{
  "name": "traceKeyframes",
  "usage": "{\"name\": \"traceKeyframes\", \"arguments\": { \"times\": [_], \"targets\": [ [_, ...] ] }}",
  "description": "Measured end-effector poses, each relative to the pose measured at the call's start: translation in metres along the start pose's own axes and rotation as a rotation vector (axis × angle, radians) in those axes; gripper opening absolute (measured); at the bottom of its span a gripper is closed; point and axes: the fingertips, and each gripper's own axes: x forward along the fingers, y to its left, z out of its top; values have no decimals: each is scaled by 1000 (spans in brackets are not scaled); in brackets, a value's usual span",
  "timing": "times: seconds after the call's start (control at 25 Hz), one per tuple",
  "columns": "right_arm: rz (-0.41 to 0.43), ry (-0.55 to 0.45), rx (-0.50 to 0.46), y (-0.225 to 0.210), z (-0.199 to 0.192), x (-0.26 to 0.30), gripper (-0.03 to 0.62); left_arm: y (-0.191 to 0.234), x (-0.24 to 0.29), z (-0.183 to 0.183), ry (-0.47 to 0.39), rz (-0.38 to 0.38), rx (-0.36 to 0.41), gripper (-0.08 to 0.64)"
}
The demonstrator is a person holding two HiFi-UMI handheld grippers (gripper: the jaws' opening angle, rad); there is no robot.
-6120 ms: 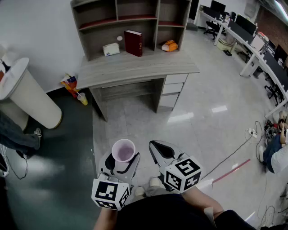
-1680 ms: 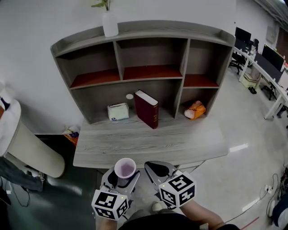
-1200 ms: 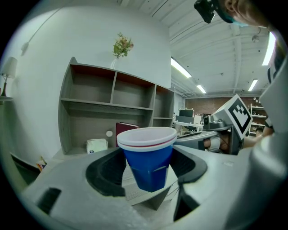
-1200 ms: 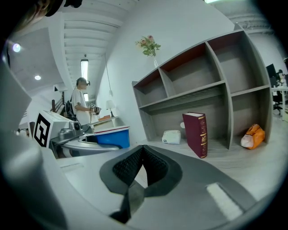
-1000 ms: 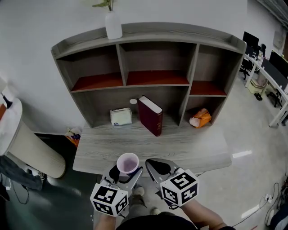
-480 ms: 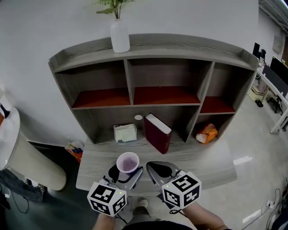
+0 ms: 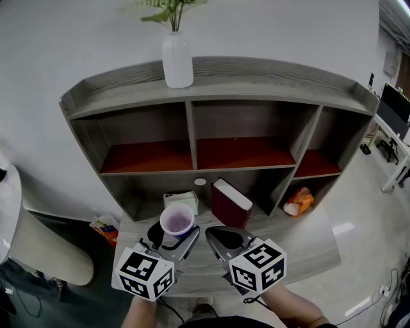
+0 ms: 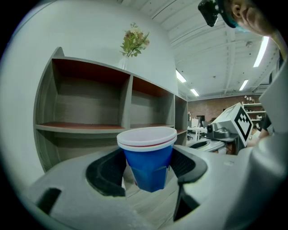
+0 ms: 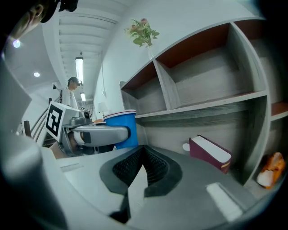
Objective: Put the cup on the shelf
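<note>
Head view: left gripper [image 7: 172, 236] holds the cup [image 7: 177, 221] upright over the desk [image 7: 307, 246], before the shelf [image 7: 256, 70]; right gripper [image 7: 221, 237] just beside it. Left gripper view: jaws clamp the cup's sides. Right gripper view: jaws closed, nothing between.

Top of the plant [image 7: 169, 11] cut off at the edge; white box [image 7: 184, 198] half hidden behind the cup [image 7: 177, 221].

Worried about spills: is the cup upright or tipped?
Upright: the cup, held by the left tool, has its rim level and facing up.
</note>
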Motion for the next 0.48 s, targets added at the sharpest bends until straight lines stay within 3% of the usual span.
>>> {"name": "traceKeyframes", "arguments": {
  "times": [0.48],
  "targets": [
    [-24,56,-22,-18,24,49,2,70,31,55,-33,-53,30,295]
  ]
}}
